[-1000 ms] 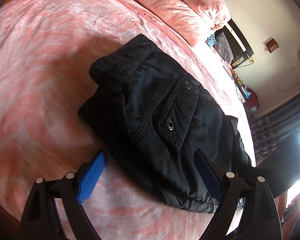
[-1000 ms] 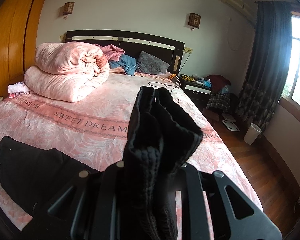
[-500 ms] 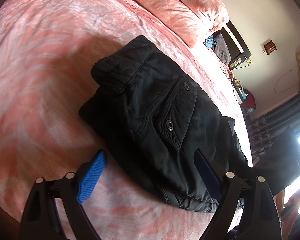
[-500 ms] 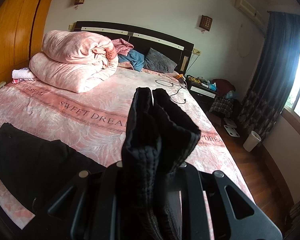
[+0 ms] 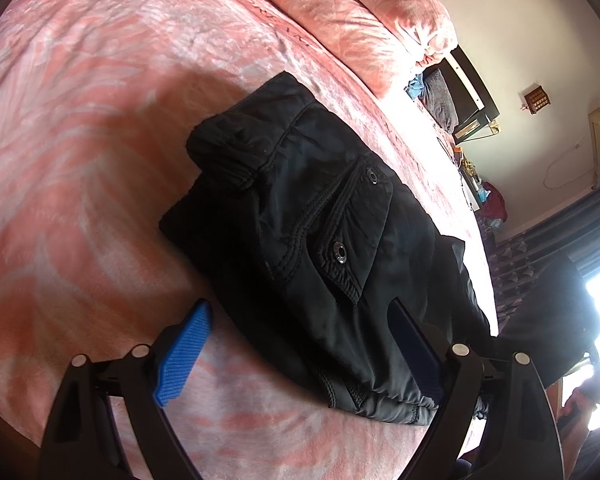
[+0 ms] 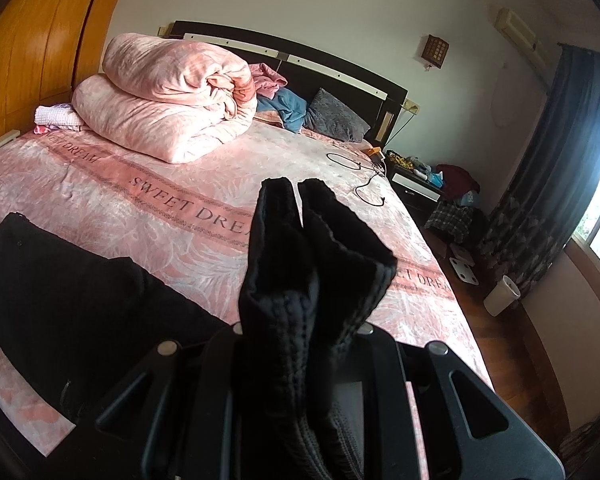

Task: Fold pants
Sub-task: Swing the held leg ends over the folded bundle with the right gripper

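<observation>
Black cargo pants lie on the pink bedspread, waist end and a snap pocket facing up. My left gripper is open, its blue pads either side of the pants' near edge, holding nothing. My right gripper is shut on the bunched cuff ends of the pants, which stick up between its fingers. The waist part of the pants also shows at the left of the right wrist view.
The bed is covered by a pink "SWEET DREAM" spread. A rolled pink duvet and pillows lie by the dark headboard. A cable lies on the far right of the bed. A nightstand, curtain and white bin stand right.
My right gripper has swung left and tilted with the cuffs still held. My left gripper has stayed open over the pants' edge, with only a slight shift.
</observation>
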Available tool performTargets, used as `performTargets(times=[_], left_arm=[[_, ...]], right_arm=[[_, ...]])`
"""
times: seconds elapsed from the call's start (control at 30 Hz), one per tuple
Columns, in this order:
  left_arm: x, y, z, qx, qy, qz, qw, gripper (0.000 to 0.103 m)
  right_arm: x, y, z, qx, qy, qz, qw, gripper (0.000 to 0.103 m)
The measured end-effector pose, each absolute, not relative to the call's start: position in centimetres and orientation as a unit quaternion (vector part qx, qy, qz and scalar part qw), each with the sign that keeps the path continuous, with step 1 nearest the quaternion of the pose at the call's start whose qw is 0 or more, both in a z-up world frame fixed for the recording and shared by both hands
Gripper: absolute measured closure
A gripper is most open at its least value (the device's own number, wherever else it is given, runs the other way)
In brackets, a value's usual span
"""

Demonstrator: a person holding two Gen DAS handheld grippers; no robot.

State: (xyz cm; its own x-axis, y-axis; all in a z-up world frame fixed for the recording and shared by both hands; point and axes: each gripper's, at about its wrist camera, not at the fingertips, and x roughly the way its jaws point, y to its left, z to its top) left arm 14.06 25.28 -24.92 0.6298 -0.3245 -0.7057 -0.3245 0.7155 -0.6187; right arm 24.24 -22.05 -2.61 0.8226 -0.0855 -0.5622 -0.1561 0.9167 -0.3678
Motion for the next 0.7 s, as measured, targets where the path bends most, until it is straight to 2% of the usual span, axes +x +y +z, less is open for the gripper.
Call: performTargets(times=[0.7], left_arm=[[13.9,25.6,-24.9,-0.386,0.425,-0.002,0.819,0.013]], right_arm=[[23.3,-16.9,-7.3,-0.299,0.297,0.034,0.906,0.088]])
